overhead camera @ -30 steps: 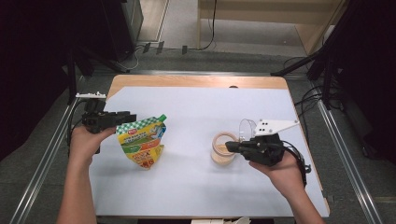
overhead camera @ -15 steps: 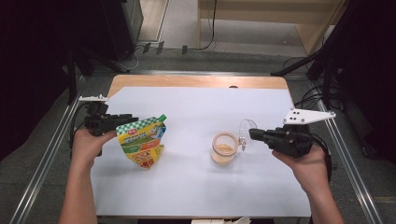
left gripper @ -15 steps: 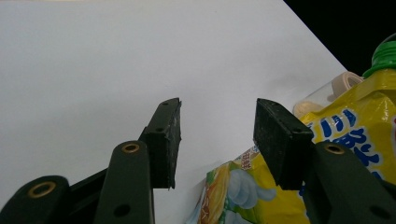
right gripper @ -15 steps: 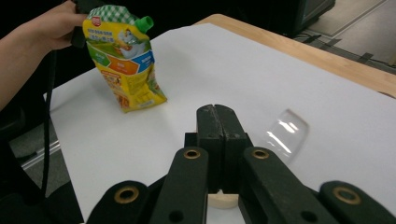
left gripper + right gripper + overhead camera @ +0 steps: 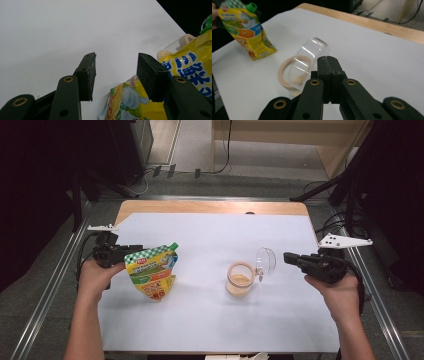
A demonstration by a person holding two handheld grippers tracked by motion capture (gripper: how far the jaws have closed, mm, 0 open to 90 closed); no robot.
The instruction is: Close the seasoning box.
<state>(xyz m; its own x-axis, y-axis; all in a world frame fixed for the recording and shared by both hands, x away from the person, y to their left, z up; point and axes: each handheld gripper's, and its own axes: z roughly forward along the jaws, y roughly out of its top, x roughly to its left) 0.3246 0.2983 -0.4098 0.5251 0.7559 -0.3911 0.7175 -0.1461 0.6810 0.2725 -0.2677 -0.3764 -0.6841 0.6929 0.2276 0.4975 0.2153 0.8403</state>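
A yellow drink pouch [image 5: 151, 274] with a green cap [image 5: 251, 6] stands tilted on the white table sheet [image 5: 210, 320] at the left. My left gripper [image 5: 134, 251] is at the pouch's top corner. In the left gripper view its jaws stand apart [image 5: 116, 75], and the pouch [image 5: 185, 72] lies along the outer side of one jaw with nothing pressed between the pads. A small tan jar [image 5: 239, 280] with its clear hinged lid [image 5: 265, 261] swung up sits right of centre. My right gripper [image 5: 288, 256] is shut on nothing, a short way right of the lid [image 5: 309, 56].
A wooden table edge [image 5: 210, 207] runs along the far side of the sheet. Metal rails [image 5: 47, 285] flank the table on both sides. Cables and dark stands lie on the floor beyond.
My right gripper has drawn back to the right, away from the jar, whose lid stays up. The left gripper and the pouch have hardly moved.
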